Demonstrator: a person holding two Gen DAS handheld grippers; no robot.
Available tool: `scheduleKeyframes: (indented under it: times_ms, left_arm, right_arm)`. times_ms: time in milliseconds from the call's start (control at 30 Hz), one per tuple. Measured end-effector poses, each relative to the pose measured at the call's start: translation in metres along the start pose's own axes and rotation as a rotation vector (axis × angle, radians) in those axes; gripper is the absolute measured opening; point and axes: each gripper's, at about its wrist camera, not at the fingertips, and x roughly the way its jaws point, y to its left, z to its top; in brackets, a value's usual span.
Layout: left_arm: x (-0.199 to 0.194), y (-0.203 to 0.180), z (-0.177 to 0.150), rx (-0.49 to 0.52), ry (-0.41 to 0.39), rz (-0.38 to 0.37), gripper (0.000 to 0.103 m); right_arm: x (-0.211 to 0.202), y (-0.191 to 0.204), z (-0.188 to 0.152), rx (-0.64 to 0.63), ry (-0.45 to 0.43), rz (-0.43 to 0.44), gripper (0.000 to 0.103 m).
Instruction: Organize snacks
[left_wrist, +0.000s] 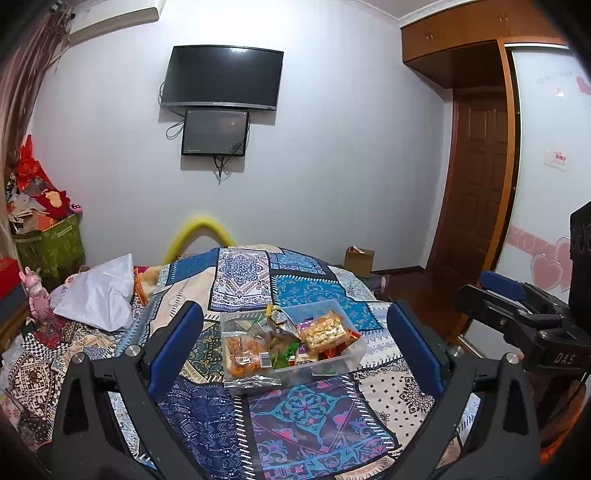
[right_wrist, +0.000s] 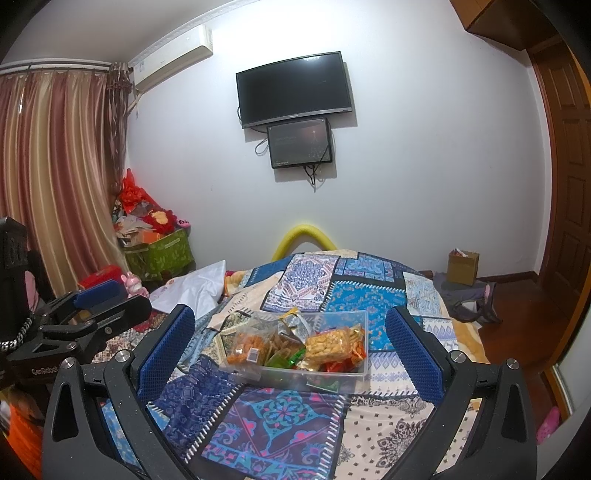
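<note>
A clear plastic box full of snack packets stands on a patchwork bedspread. A yellow cracker packet lies on top and an orange snack bag hangs over the box's left rim. My left gripper is open and empty, its blue pads wide apart on either side of the box, held back from it. In the right wrist view the box holds the same cracker packet and orange bag. My right gripper is open and empty, also short of the box.
The right gripper shows at the right edge of the left wrist view; the left gripper shows at the left of the right wrist view. A white pillow lies left on the bed. A cardboard box stands on the floor.
</note>
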Motion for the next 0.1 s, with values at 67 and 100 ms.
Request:
scheduleKeyframes:
  times_ms: [67,100]
  left_arm:
    - [0.0013,0.0005,-0.0008,0.000,0.002,-0.001,0.101]
    - [0.0024,0.0010,-0.0007,-0.002,0.006,-0.002,0.101]
  right_arm:
    - [0.0011,-0.0003,-0.0006,-0.001,0.003,-0.001,0.103]
    - [0.0014,-0.0007,-0.0008,-0.001,0.003,-0.001,0.103]
